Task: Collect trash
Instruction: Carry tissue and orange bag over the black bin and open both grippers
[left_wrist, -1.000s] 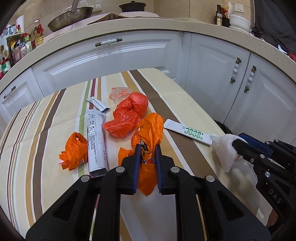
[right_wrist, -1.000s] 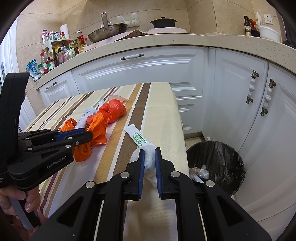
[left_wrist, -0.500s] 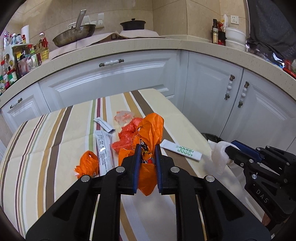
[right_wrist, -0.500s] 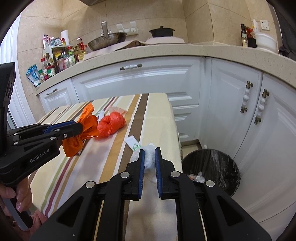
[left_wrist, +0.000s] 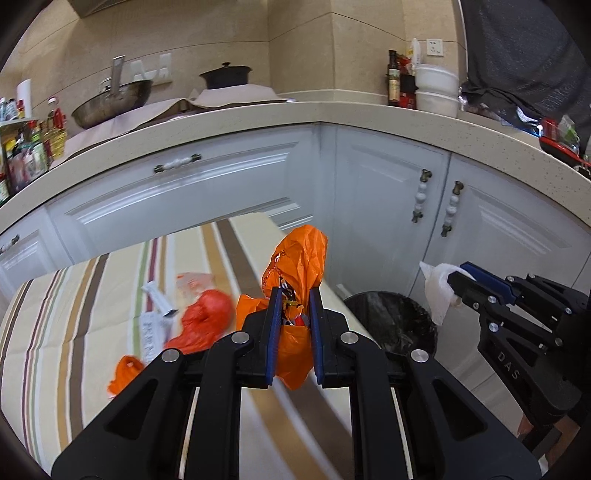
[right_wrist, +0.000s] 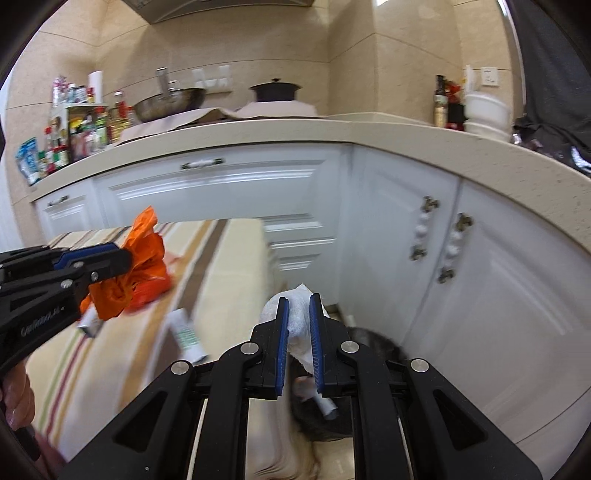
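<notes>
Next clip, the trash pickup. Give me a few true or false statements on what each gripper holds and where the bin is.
1. The left gripper holds an orange bag. True.
2. The right gripper is empty. False: it is shut on a white tissue.
3. The bin stands on the table. False: it sits on the floor beside the table.
4. Red and orange bags lie on the table. True.
5. The cabinet doors are open. False: all are shut.

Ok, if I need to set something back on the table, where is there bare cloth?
The left side of the striped tablecloth is bare, left of the white wrapper. The near strip in front of the small orange bag also looks free, though blurred. The middle is crowded: the wrapper, the red bag and a clear wrapper cluster there.
</notes>
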